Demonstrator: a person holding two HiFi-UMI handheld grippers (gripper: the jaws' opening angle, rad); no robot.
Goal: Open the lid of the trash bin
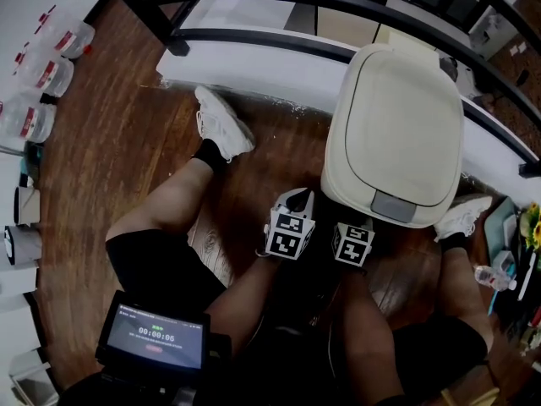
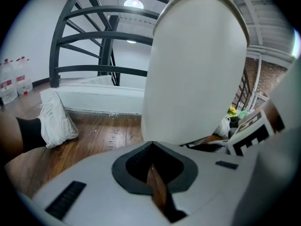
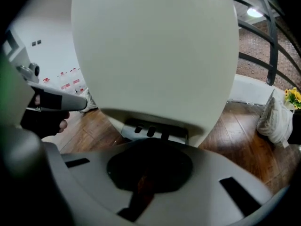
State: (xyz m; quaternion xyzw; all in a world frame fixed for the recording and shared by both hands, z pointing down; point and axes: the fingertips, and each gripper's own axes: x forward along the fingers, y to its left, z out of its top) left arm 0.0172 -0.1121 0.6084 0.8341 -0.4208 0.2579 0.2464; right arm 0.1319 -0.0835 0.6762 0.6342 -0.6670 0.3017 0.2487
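Trash bin (image 1: pixel 393 134): cream, tall, standing on wooden floor (image 1: pixel 118 159) between the seated person's spread legs. Lid (image 1: pixel 397 117) is down and flush all round, so the contents are hidden. A grey push tab (image 1: pixel 395 207) sits at the lid's near edge.

Nearest the camera, left of the bin: a small dark screen (image 1: pixel 154 338) with timer digits, against the person's left thigh.

Left gripper (image 1: pixel 292 222) is just short of the bin's near-left side. In the left gripper view its jaws (image 2: pixel 151 147) are together, with only a thin slit of floor between them and nothing held. The bin wall (image 2: pixel 197 69) fills the view just ahead, not touching.

Right gripper (image 1: pixel 353 242) is directly below the push tab, close against the bin's front. In the right gripper view its jaws (image 3: pixel 149 147) are also closed and empty. The bin body (image 3: pixel 155 51) looms above, with a grey slotted part (image 3: pixel 153 130) at its foot.

Flanking the bin are a white sneaker (image 1: pixel 221 123) to the left and another (image 1: pixel 463 216) at its near-right corner.

Behind the bin runs a white curb (image 1: pixel 254 66) carrying a black curved railing (image 1: pixel 338 7), which crosses over the bin's far edge in the head view.

Far left of the bin: clear jugs (image 1: pixel 46 74) with red labels along the wall, fill level unreadable. Right of the bin: a small plastic bottle (image 1: pixel 494 277) and yellow flowers (image 1: pixel 532 227).
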